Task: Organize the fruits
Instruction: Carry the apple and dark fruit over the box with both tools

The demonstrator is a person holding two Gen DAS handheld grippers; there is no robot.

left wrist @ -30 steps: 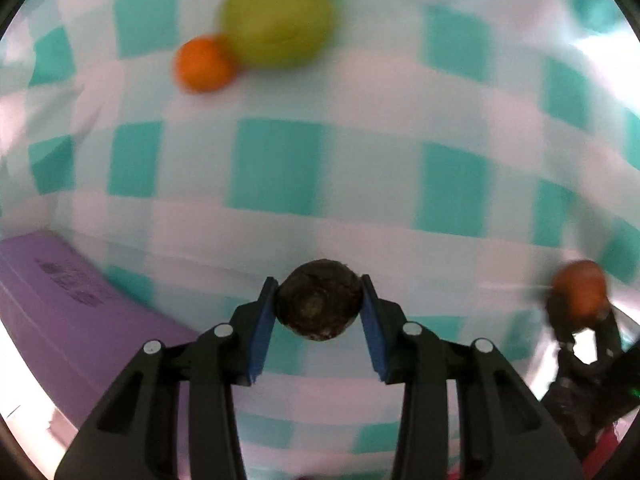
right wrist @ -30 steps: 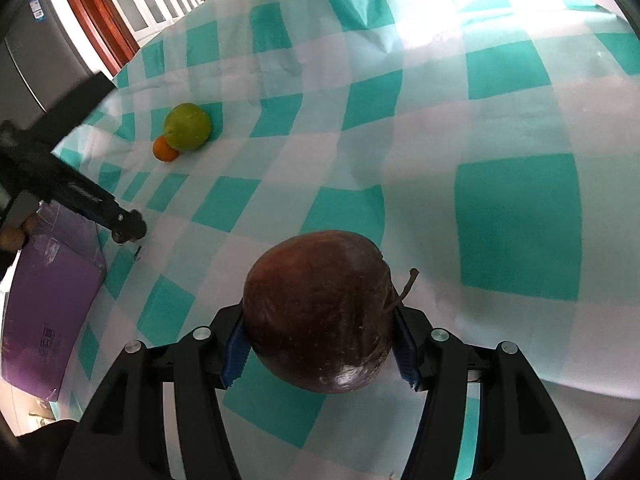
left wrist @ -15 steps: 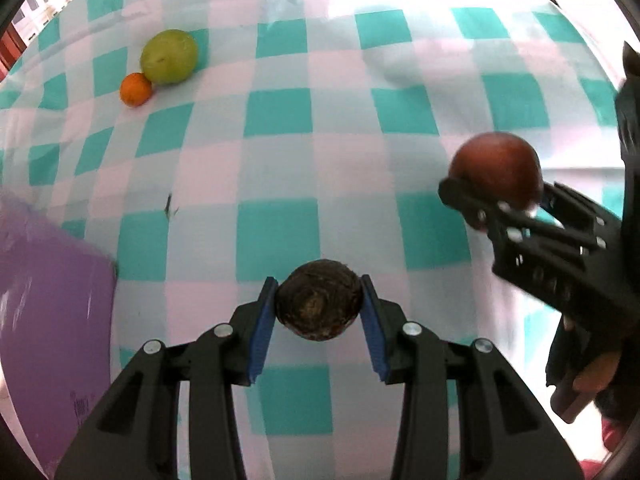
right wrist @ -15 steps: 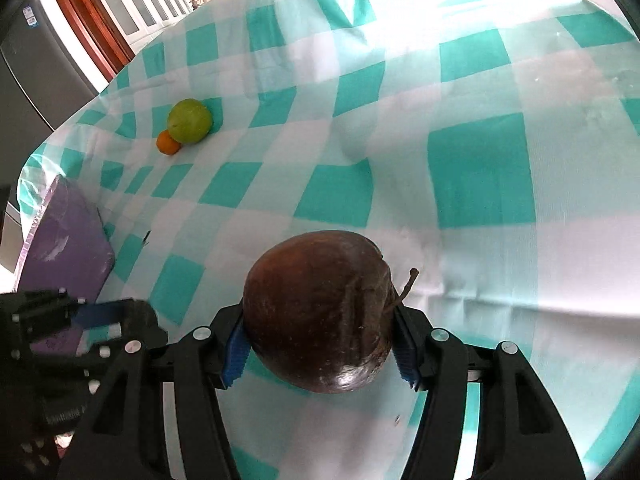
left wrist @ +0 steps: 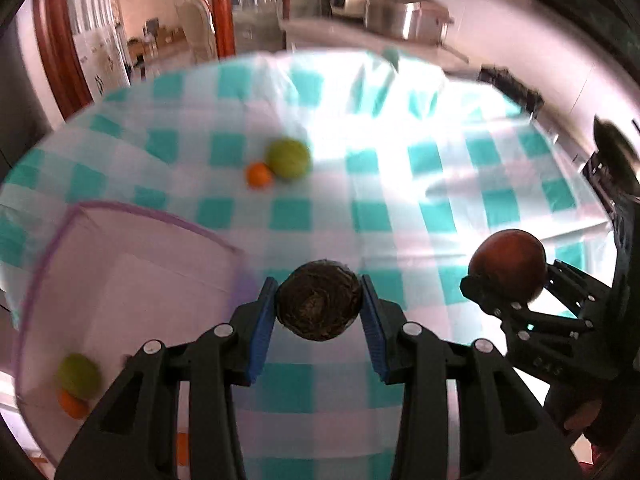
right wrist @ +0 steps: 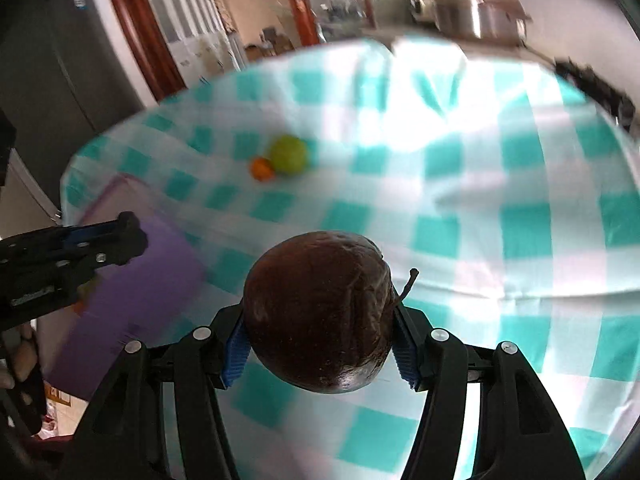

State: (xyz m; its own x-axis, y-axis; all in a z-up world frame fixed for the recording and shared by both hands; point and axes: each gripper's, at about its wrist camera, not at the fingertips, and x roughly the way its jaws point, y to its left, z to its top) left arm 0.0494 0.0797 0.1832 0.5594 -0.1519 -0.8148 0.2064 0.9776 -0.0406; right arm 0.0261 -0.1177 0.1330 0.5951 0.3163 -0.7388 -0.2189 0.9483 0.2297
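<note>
My left gripper [left wrist: 319, 306] is shut on a small dark rough brown fruit [left wrist: 319, 306], held above the checked cloth beside the purple box [left wrist: 132, 296]. My right gripper [right wrist: 318, 322] is shut on a large dark red apple [right wrist: 318, 312] with a stem; it also shows at the right of the left wrist view [left wrist: 507, 270]. A green fruit [left wrist: 288, 159] and a small orange [left wrist: 259, 175] lie touching on the cloth farther back. Inside the box lie a green fruit [left wrist: 78, 374] and an orange one [left wrist: 73, 405]. The left gripper shows at the left of the right wrist view [right wrist: 80, 246].
The table carries a teal-and-white checked cloth [left wrist: 400, 208] with folds. Behind it are a counter with a metal pot [left wrist: 404, 16], wooden door frames [right wrist: 136, 36] and a dark fridge [right wrist: 52, 64]. The purple box sits at the table's near left edge [right wrist: 136, 292].
Both grippers have lifted and tilted up, so the room behind the table now shows. The left gripper moved towards the purple box, whose inside with two fruits came into view. Both grips are unchanged.
</note>
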